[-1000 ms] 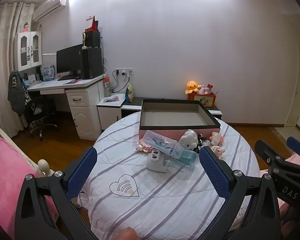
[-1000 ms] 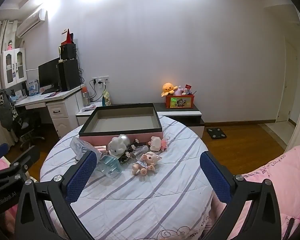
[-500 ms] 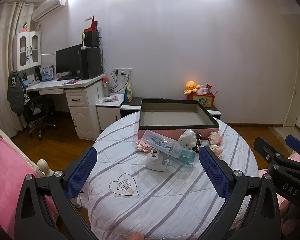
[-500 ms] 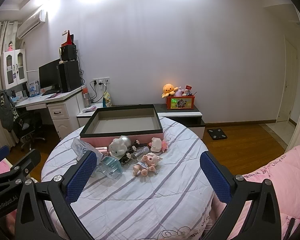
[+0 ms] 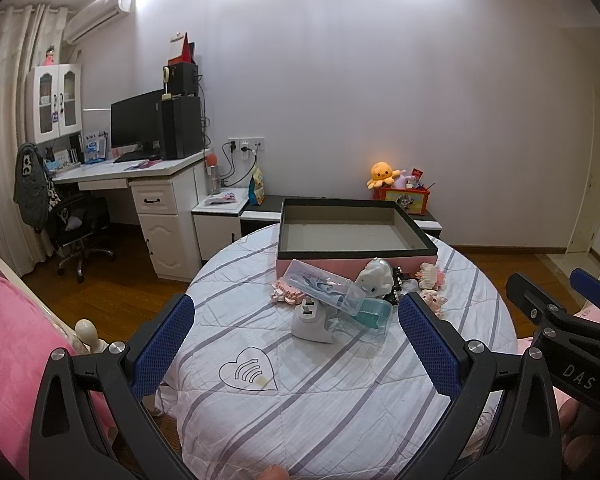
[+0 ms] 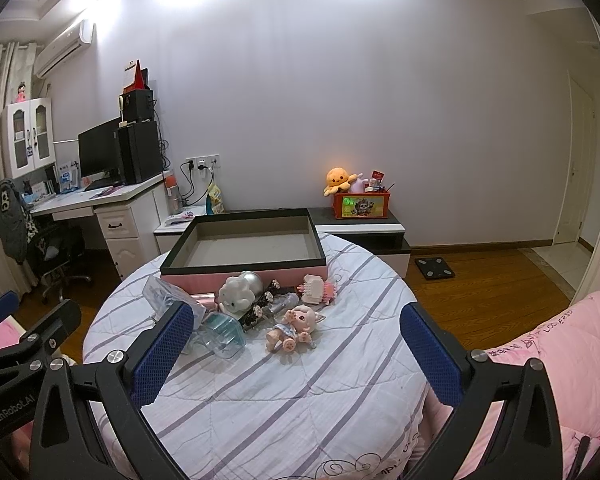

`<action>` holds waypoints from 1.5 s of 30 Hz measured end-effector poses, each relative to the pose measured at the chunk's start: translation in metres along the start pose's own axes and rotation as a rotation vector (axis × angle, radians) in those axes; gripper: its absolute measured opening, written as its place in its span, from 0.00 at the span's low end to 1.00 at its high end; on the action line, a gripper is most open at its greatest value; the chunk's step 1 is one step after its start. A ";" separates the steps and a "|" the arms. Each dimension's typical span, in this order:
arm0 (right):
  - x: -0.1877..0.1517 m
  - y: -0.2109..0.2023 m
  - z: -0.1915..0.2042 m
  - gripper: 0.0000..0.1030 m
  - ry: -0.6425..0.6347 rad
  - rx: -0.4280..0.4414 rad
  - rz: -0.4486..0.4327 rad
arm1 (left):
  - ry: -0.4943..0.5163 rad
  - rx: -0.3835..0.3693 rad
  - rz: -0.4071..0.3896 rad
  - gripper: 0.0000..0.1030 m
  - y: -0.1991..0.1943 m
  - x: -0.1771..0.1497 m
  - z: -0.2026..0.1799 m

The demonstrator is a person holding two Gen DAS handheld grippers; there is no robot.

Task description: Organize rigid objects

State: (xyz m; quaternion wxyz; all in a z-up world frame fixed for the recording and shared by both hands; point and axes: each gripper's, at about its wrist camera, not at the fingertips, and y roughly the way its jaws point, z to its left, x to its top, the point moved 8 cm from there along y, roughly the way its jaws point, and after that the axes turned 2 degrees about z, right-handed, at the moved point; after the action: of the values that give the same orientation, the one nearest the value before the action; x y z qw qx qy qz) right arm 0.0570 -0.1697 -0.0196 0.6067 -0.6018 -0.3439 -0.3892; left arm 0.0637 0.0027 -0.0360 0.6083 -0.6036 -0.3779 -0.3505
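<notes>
A round table (image 5: 260, 408) under a striped cloth carries a shallow pink box with a black rim (image 5: 356, 254), its inside bare. In front of the box lies a heap: a clear plastic case (image 5: 320, 286), a white base (image 5: 312, 320), a teal-tinted clear container (image 6: 224, 334), a white cloud-like toy (image 6: 238, 294), a pink comb piece (image 6: 316, 290) and a small piglet doll (image 6: 294, 326). My left gripper (image 5: 296, 344) hovers open over the near cloth, short of the heap. My right gripper (image 6: 296, 354) is open too, nothing between its fingers.
Pink bedding (image 6: 560, 364) lies close on the right and a pink bed with a knob post (image 5: 86, 328) on the left. A white desk with monitor (image 5: 140, 124) and a swivel chair (image 5: 76, 228) stand far left. A low cabinet holds an orange toy crate (image 6: 360, 204).
Both views have drifted slightly, with the table and box shifting a little in frame. The objects on the table lie as before and both grippers stay open.
</notes>
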 end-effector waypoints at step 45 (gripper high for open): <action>-0.003 0.000 -0.001 1.00 0.000 0.003 0.010 | -0.006 -0.027 0.010 1.00 0.003 -0.003 -0.002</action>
State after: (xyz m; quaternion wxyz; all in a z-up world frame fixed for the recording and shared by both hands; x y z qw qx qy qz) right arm 0.0559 -0.1705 -0.0225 0.6096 -0.6027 -0.3413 -0.3856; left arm 0.0648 0.0007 -0.0403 0.6008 -0.6145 -0.3719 -0.3509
